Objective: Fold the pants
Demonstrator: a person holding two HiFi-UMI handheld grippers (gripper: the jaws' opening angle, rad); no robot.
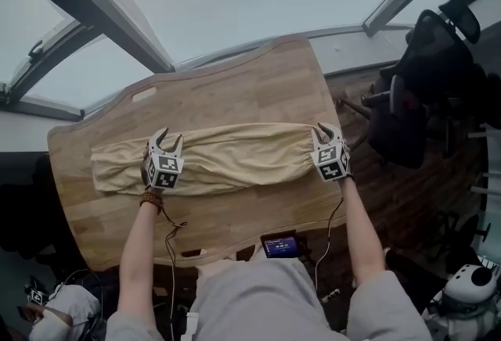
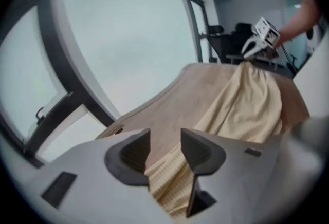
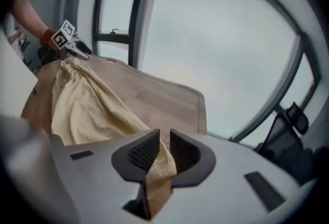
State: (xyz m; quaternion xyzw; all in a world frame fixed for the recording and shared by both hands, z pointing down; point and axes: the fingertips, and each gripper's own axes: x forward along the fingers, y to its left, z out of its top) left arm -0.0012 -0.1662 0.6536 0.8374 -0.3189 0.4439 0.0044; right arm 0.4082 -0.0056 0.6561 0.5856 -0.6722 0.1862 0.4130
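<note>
Right gripper: fingers clenched on a pinch of pale yellow cloth, which bunches up between the pads and hangs out below them. Grasping one end of the pants, at the right edge of the bundle in the head view.

Left gripper: fingers released and spread. Cloth lies in the gap and against one pad, with bare wood showing between the tips. No grip judged here. Sits over the pants short of their left end, so a length of cloth runs on past it toward the left.

Pants: one long narrow band stretched across the middle of the wooden surface, side to side, with some wrinkling along the band. Both gripper views show cloth running from one gripper to the other.

Progress, as a judgement: lengthwise fold looks done, legs laid together into a single strip. Left to do: take hold on the left side, then bring one end over the other to shorten the strip, then flatten. Roughly mid-task.

Beyond the surface: office chair at right, small screen device at the near edge.
</note>
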